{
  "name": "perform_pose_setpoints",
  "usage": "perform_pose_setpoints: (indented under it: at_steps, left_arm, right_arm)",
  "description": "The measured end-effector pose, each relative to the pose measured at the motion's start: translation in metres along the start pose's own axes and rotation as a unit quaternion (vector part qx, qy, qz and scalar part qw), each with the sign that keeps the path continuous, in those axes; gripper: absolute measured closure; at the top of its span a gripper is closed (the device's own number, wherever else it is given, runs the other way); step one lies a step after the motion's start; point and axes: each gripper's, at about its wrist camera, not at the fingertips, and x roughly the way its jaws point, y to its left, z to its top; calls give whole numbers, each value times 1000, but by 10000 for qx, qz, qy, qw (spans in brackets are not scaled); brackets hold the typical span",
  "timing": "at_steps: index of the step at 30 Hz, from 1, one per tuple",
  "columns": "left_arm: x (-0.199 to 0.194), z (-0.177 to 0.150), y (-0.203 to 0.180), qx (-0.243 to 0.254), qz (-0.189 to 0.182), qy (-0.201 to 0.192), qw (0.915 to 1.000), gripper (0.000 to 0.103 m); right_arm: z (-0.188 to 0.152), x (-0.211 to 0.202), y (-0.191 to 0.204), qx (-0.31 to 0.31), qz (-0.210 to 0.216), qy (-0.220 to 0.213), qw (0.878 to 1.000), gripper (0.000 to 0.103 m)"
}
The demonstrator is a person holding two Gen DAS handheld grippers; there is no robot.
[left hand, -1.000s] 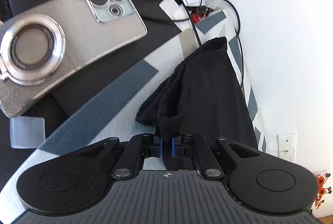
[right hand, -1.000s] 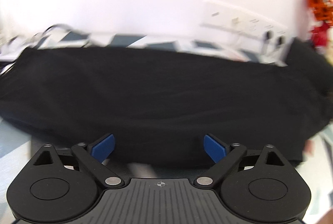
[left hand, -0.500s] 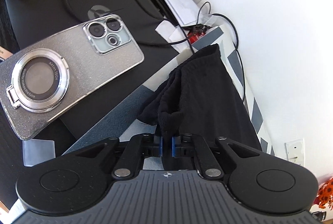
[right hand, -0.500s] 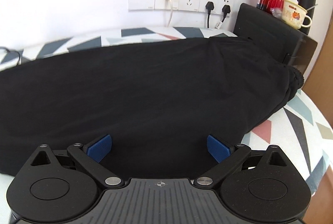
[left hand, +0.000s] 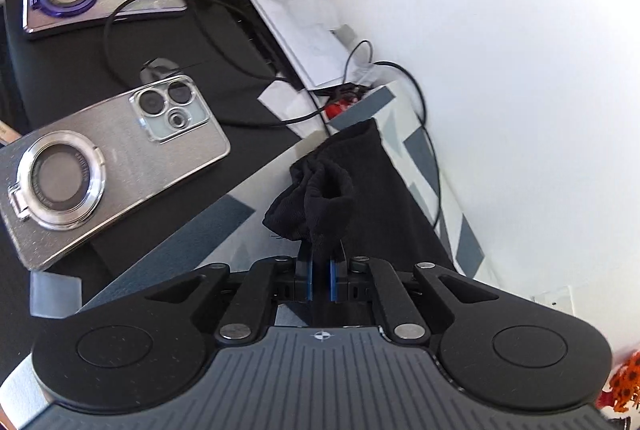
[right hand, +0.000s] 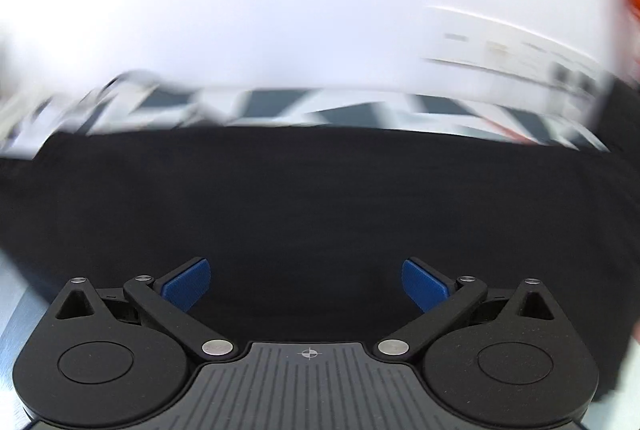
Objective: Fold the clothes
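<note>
left tool [left hand: 320, 272]: black garment [left hand: 320, 190] end lifted, bunched | right tool [right hand: 306, 284]: swung, view blurred

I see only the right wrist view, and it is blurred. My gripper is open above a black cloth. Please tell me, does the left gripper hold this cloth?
Observer: Yes. The left gripper is shut on a bunched cuff-like end of the black garment.
Operator: What lies near that end?
Observer: A silver phone with a ring holder, lying on a black surface beside the patterned tablecloth.
Operator: Are any cables close to it?
Observer: Yes, a black cable runs along the wall just beyond the garment. The right gripper holds nothing.
</note>
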Motion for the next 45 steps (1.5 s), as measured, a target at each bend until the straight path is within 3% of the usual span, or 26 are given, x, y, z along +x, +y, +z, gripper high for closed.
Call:
perform_pose_setpoints:
  at_steps: [3, 8, 16, 19, 21, 23, 26, 30, 33, 36, 40, 42, 44, 45]
  left_arm:
    - [0, -2, 0, 44, 54, -40, 10000, 96]
    - [-2, -3, 3, -54, -60, -84, 9999, 96]
    - [-17, -2, -18, 349, -678, -91, 9970, 96]
    - [-22, -7, -46, 803, -1012, -117, 9915, 96]
    - [-25, -17, -74, 1257, -1298, -158, 9834, 96]
    - [-27, -31, -103, 1764, -1621, -131, 9708, 96]
    - [-22, -63, -149, 2582, -2067, 66, 9437, 96]
    - [1, -127, -205, 3465, -2484, 572, 9028, 96]
    - [33, -184, -238, 3957, -2505, 1113, 8765, 96]
    - [72, -244, -255, 4304, -2308, 1772, 8544, 96]
    - [98, -315, -257, 4963, -2005, 2335, 8118, 94]
    - [92, -336, -254, 5338, -1982, 2287, 7896, 88]
    - [83, -339, -252, 5518, -2098, 2371, 7716, 67]
    - [77, -335, -252, 5542, -2194, 2489, 7634, 66]
  right_arm:
    - [-14, 11, 39, -703, 174, 50, 9974, 1]
    - [-32, 4, 65, -1637, 27, -499, 9852, 1]
    - [-29, 8, 55, -1027, 278, -143, 9942, 1]
    - [-22, 11, 50, -936, 452, 143, 9945, 1]
    - [-14, 9, 33, -625, 548, 285, 9961, 1]
    - [-7, -2, 2, -91, 508, 137, 9986, 1]
    - [-1, -19, -61, 854, 270, -4, 9960, 1]
    - [-6, -40, -155, 2020, -308, -167, 9788, 1]
    - [-19, -51, -215, 2555, -561, -322, 9646, 2]
    - [-32, -60, -254, 2776, -777, -302, 9571, 2]
    - [-46, -68, -283, 2792, -755, -216, 9570, 2]
    - [-49, -68, -288, 2665, -656, -161, 9615, 2]
    - [-45, -63, -286, 2421, -559, -130, 9686, 3]
    - [-40, -61, -284, 2277, -488, -137, 9724, 3]
